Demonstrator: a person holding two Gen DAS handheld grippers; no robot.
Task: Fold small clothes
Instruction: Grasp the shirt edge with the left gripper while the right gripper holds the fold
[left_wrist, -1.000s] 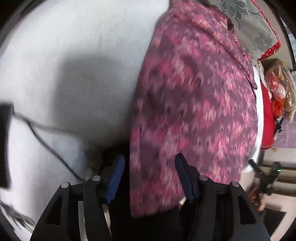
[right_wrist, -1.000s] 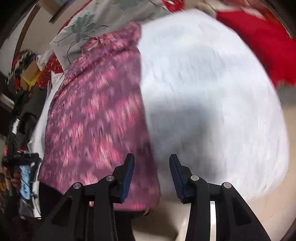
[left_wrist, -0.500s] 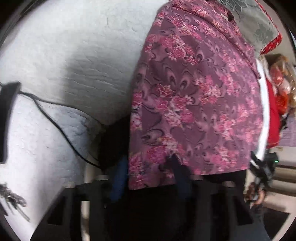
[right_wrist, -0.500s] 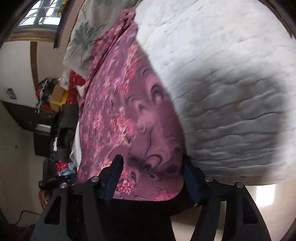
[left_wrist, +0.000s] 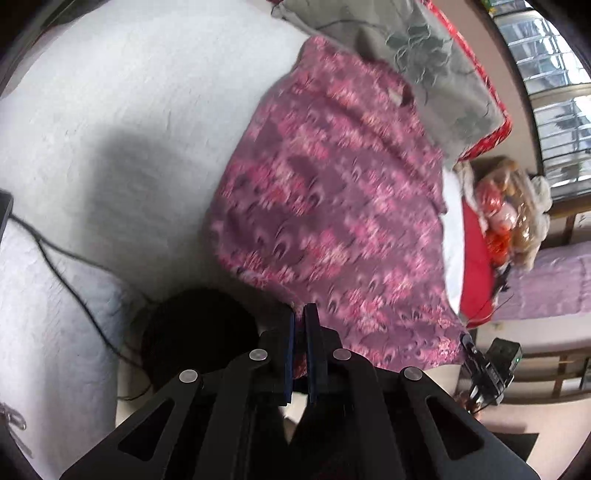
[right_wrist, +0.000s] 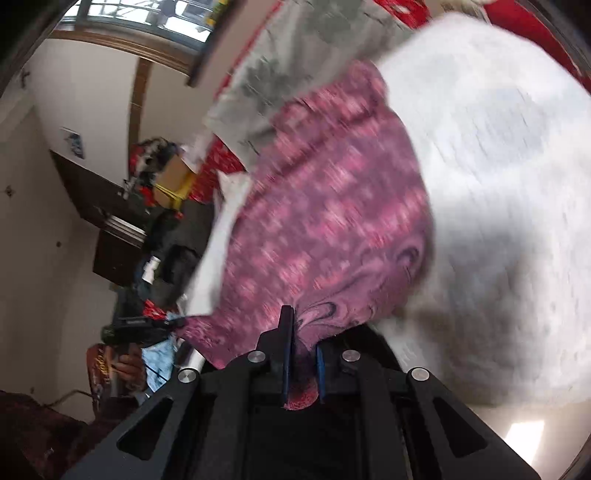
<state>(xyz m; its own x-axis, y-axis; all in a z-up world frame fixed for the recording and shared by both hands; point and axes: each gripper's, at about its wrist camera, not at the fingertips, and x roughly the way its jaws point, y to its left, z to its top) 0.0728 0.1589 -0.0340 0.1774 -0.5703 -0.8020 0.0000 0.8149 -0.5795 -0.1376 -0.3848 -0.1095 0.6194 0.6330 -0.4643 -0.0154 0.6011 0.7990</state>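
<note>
A purple garment with a pink flower print lies spread on a white bed cover. My left gripper is shut on its near hem; the cloth runs away from the jaws toward the far pillow. In the right wrist view the same garment is lifted at its near edge, and my right gripper is shut on a bunched fold of it, with cloth showing between the blue pads. Both views are blurred by motion.
A grey flowered pillow lies at the garment's far end. A black cable crosses the cover at the left, near a dark round object. Red cloth and clutter lie beyond the bed's right side.
Both grippers went from open around the garment's near hem to shut on it. The near edge of the garment has lifted off the bed cover.
</note>
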